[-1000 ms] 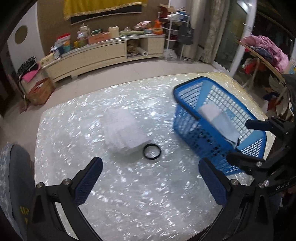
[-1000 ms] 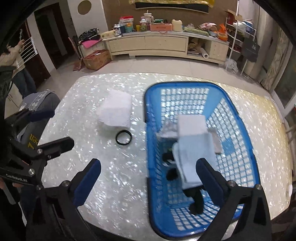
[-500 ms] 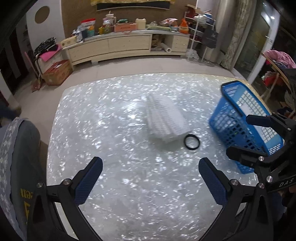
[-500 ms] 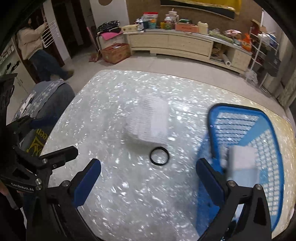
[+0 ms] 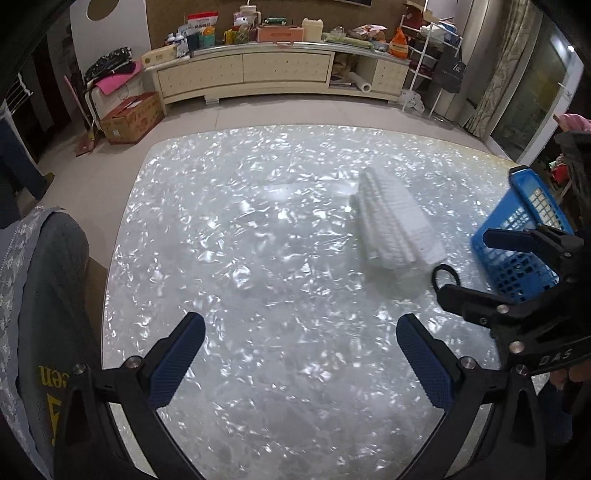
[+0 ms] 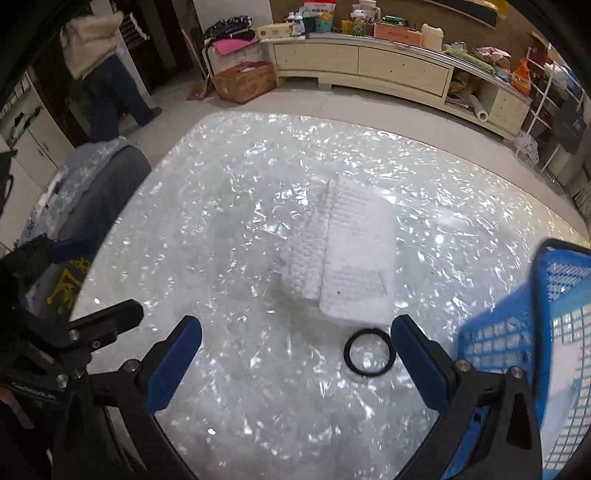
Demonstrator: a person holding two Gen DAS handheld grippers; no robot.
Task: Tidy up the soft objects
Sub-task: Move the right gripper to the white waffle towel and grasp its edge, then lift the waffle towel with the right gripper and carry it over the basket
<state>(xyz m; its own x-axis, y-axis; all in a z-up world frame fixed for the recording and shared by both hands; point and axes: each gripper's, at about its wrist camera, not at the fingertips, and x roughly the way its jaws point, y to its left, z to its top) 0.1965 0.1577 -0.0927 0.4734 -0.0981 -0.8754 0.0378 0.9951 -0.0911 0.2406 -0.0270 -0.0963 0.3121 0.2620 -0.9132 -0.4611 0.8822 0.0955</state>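
Glossy pearl-patterned white table point(image 6: 229, 258); blue plastic lattice basket point(image 6: 517, 332) at right edge; folded white waffle-weave towel point(image 6: 347, 266) centred, ungrasped; black elastic ring point(image 6: 369, 353) touching it; left gripper point(image 5: 301, 354) and right gripper point(image 6: 295, 360) held wide apart, empty; risk judged: layers unfolded if only the top fold is pinched.

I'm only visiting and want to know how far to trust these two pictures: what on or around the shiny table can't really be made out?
- Blue plastic basket: right wrist view, blurred and cut by the frame edge, contents unclear.
- Same basket, left wrist view: partly behind the right gripper.
- Black ring: left wrist view, half hidden by that gripper.
- Folded white textured cloth: layers underneath hidden.
- Cabinet-top clutter: too small to identify.
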